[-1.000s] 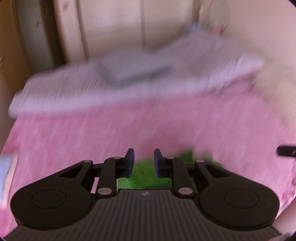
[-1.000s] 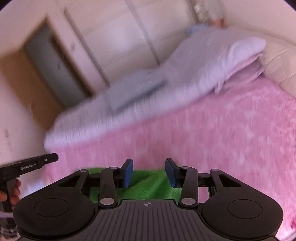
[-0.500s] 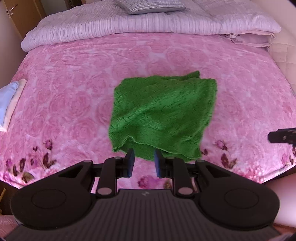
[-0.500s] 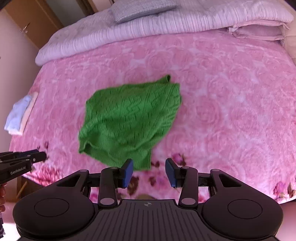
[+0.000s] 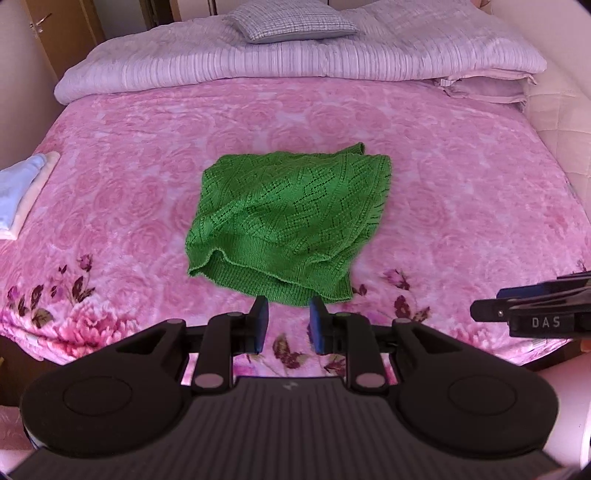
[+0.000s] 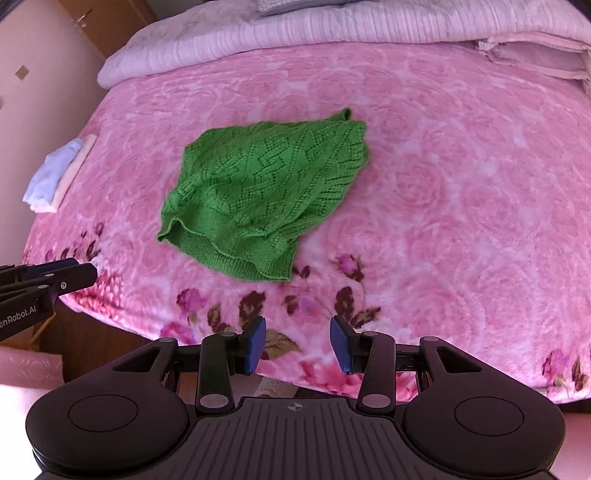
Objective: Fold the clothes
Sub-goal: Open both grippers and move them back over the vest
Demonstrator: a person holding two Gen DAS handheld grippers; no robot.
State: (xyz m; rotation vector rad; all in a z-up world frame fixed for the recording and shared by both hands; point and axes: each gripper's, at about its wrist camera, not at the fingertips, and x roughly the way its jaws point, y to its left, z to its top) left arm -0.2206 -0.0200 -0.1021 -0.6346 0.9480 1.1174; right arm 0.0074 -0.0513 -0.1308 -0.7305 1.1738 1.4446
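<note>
Loose sweater, both tongs empty

The green sweater [image 5: 291, 225] lies rumpled mid-bed [image 5: 461, 192]; left tongs [image 5: 285, 325] and right tongs [image 6: 297, 345], both released, sit near its hem. Pinching one layer could drag it crooked.

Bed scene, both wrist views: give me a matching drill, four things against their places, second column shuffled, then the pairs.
Things:
1. green knit garment
2. grey checked pillow
3. folded white cloths
4. dark flower print

Places:
A. left edge of the pink blanket
B. near border of the blanket, closest to the tools
C. middle of the blanket, crumpled
D. on top of the pale quilt at the far end

Pairs: 1-C, 2-D, 3-A, 4-B
</note>
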